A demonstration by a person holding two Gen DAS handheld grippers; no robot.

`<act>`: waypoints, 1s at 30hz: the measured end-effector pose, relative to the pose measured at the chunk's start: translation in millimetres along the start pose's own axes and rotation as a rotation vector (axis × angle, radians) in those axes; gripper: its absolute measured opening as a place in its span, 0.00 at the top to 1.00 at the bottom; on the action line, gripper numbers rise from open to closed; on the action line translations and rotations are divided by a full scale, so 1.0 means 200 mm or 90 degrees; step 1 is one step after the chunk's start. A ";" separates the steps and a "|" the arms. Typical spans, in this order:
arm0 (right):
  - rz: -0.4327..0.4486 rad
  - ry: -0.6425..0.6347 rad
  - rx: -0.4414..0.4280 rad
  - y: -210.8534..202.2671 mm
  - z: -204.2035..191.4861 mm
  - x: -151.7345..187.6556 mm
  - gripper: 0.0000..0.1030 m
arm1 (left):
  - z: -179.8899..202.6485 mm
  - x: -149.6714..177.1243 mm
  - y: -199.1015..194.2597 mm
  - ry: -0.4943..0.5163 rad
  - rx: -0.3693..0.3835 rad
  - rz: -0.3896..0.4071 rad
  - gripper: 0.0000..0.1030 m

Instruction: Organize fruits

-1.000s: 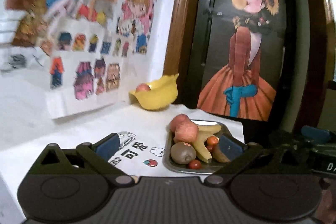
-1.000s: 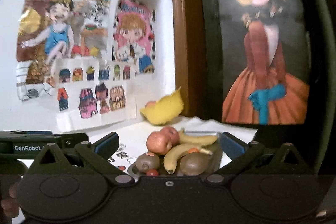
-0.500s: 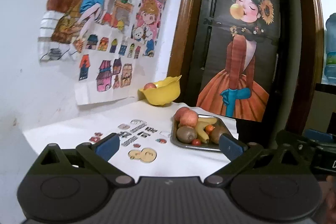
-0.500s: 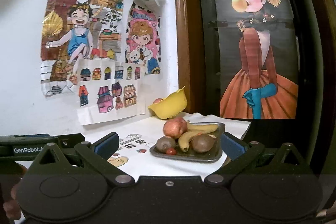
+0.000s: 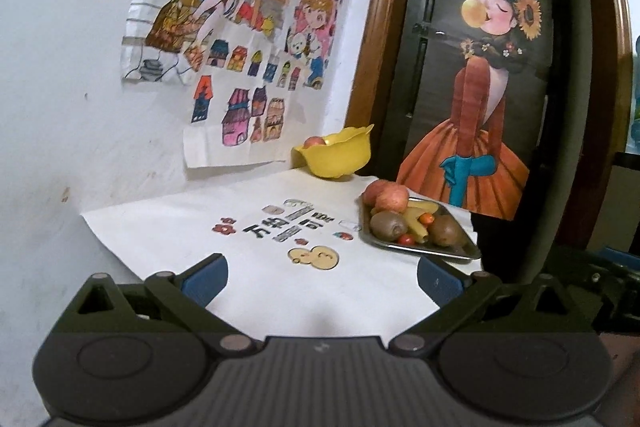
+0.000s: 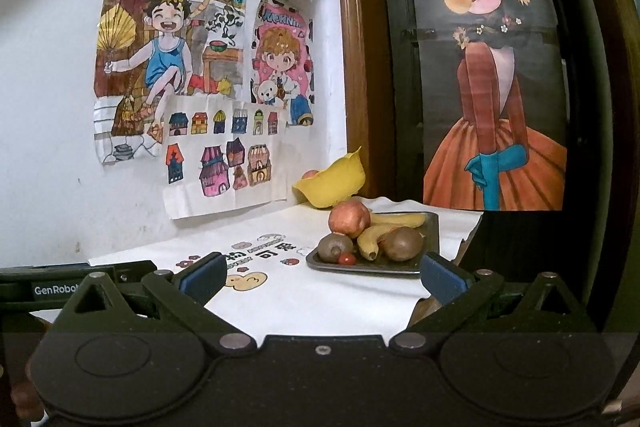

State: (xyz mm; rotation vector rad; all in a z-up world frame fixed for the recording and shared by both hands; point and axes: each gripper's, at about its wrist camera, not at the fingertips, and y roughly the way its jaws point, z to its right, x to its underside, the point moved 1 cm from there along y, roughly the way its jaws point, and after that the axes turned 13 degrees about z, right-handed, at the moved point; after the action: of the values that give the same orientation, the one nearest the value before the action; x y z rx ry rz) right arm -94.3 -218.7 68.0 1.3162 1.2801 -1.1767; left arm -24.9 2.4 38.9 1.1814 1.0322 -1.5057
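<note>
Both grippers have drawn back from the metal tray (image 5: 460, 251), which now looks smaller and farther off than before. At left, the left gripper (image 5: 322, 275) gapes wide and holds nothing. Past it a yellow bowl (image 5: 336, 157) by the wall holds 1 reddish fruit. The tray carries 2 apples (image 5: 390, 195), bananas (image 6: 370, 237), 2 brown kiwis (image 6: 402, 243) and small tomatoes (image 6: 346, 259). The right gripper (image 6: 322, 273) likewise gapes wide, empty.

Bare surface (image 5: 312, 291) ahead of both grippers, fruit tray (image 5: 460, 251) crowding its right edge, yellow bowl (image 5: 340, 157) seemingly tight against the wall (image 5: 80, 107) behind
</note>
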 end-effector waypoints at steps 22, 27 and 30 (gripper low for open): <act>-0.017 -0.013 0.010 0.27 -0.03 0.17 0.01 | -0.03 0.11 0.27 0.047 -0.038 0.009 0.00; -0.027 -0.005 0.011 0.29 -0.02 0.21 0.01 | -0.05 0.13 0.28 0.040 -0.040 0.002 0.00; -0.031 -0.005 0.010 0.31 -0.03 0.23 0.01 | -0.06 0.14 0.29 0.039 -0.046 -0.002 0.00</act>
State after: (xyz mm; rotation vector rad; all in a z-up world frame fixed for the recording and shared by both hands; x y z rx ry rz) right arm -32.9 -209.5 23.2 1.2974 1.3066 -1.2268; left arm 31.2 -2.7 6.2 1.1821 1.1202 -1.4308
